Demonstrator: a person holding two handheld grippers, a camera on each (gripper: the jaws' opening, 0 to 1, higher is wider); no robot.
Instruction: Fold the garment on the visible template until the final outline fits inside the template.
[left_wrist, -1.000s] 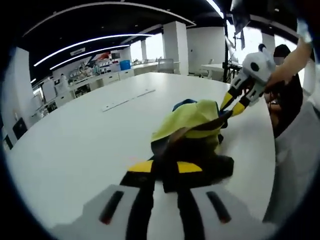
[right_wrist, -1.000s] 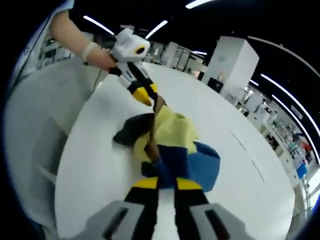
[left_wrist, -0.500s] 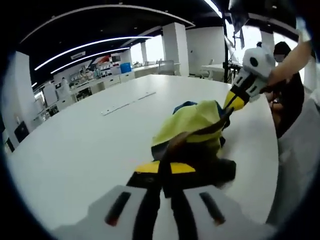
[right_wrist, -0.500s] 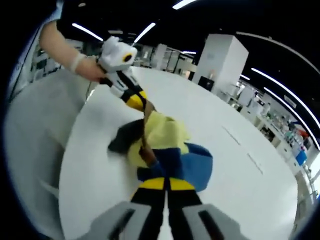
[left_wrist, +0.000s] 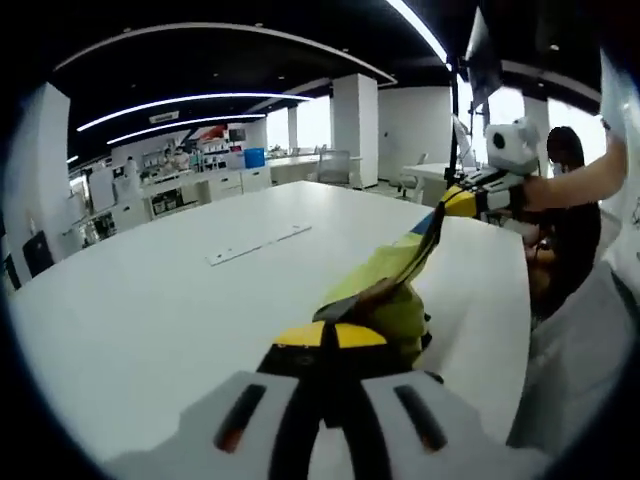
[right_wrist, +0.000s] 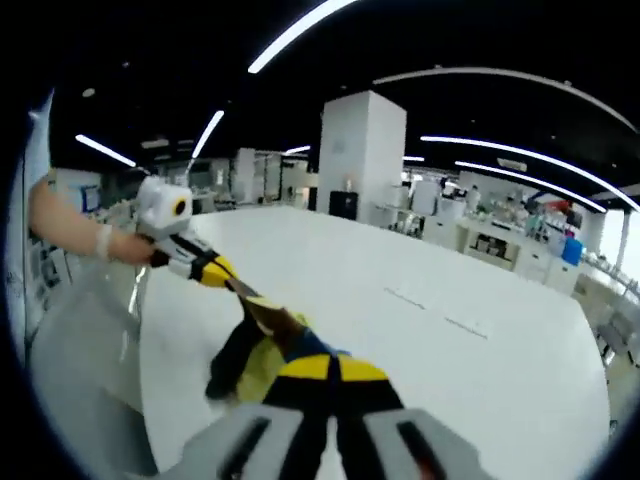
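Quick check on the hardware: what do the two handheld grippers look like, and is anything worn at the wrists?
Both the left gripper and right gripper have black jaws with yellow bands near the tips, on pale grey bodies with dark slots. Seen from the other side, each carries a white housing. A light wristband sits on the left arm; the right arm wears a pale sleeve.

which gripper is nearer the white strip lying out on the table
Cannot tell: both the left gripper and right gripper are shut on the garment, with the white strip well beyond it on the table.

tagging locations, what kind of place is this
Probably an open-plan lab or office: a big white table, benches with equipment along the far side, white pillars and strip ceiling lights.
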